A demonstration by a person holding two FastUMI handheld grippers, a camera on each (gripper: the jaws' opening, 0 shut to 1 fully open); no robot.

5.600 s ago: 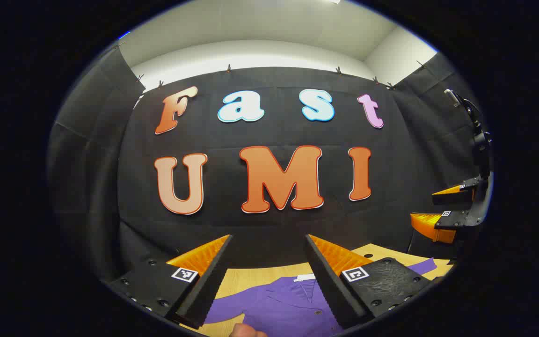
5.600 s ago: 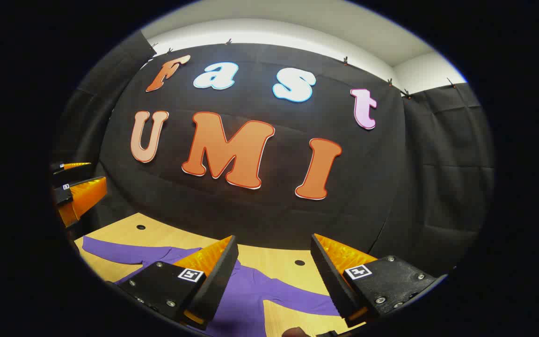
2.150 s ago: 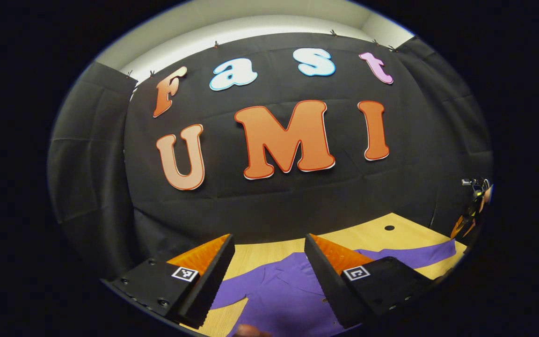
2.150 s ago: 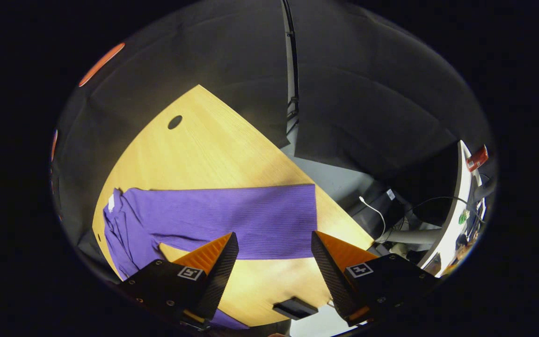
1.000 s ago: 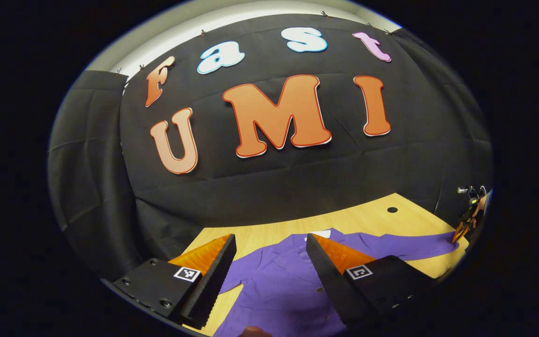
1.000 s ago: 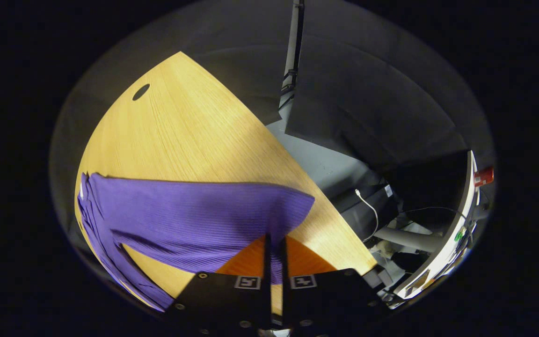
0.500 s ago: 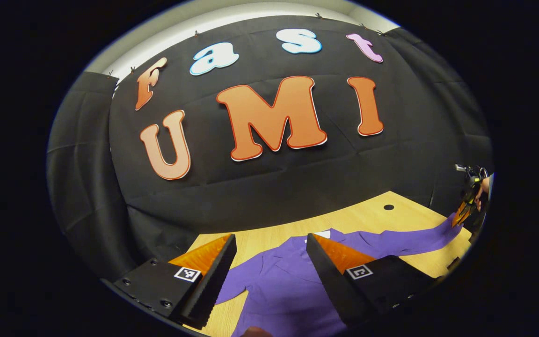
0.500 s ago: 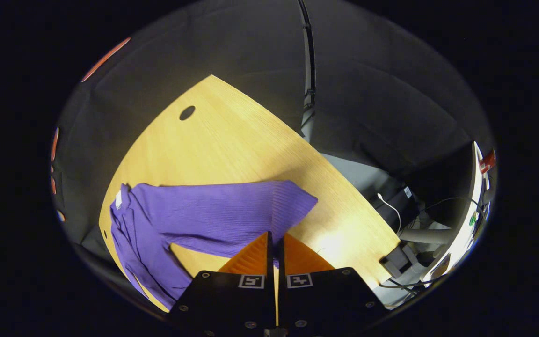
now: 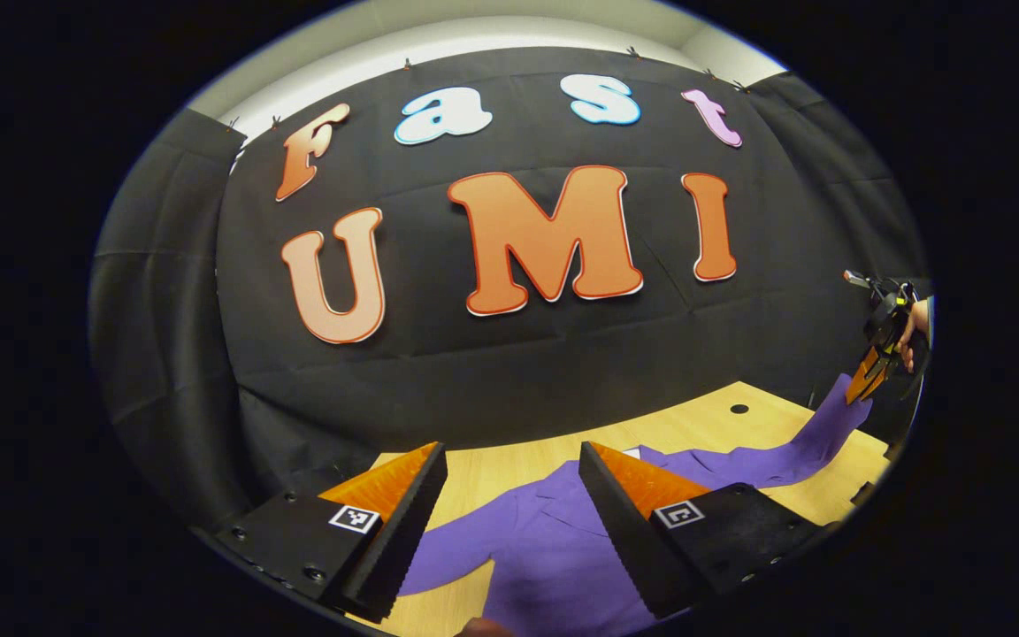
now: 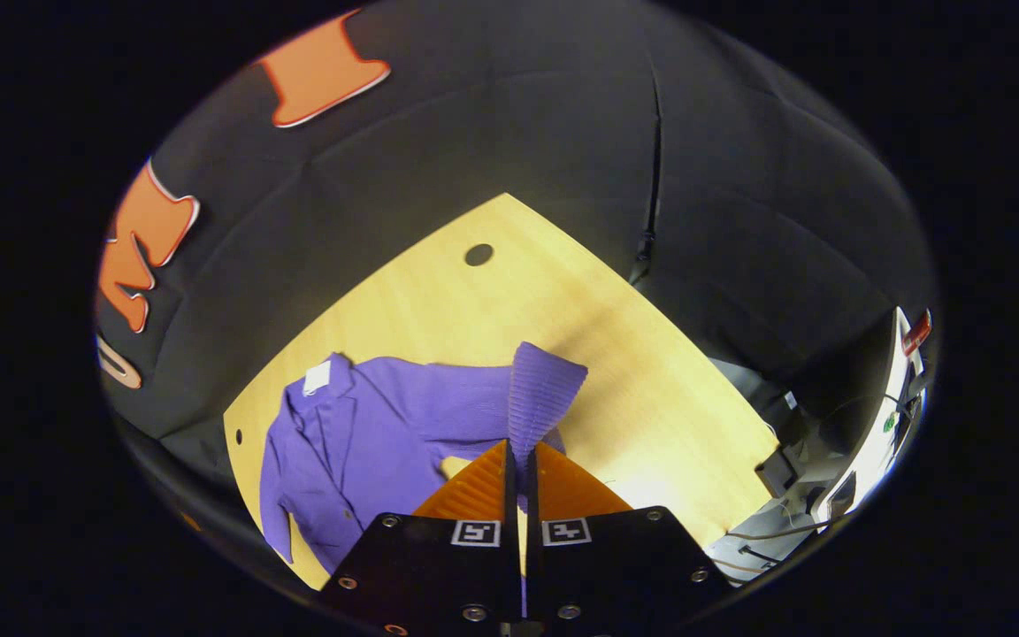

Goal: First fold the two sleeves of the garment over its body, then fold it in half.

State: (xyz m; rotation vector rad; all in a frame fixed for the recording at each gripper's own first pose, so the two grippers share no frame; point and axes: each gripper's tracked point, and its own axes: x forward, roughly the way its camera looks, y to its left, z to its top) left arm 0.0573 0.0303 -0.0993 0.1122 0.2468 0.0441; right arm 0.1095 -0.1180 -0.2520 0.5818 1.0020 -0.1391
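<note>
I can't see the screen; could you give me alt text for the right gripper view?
The right hand-held gripper is shut on the cuff of a purple garment's sleeve, lifting it above a wooden table. The garment's body lies flat on the table, collar toward the black cloth wall.

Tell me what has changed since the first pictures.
The right gripper swung to the purple knit garment's right sleeve, shut on its cuff, and has lifted it off the light wooden table. The left gripper stayed open above the garment; the other sleeve still lies flat.
</note>
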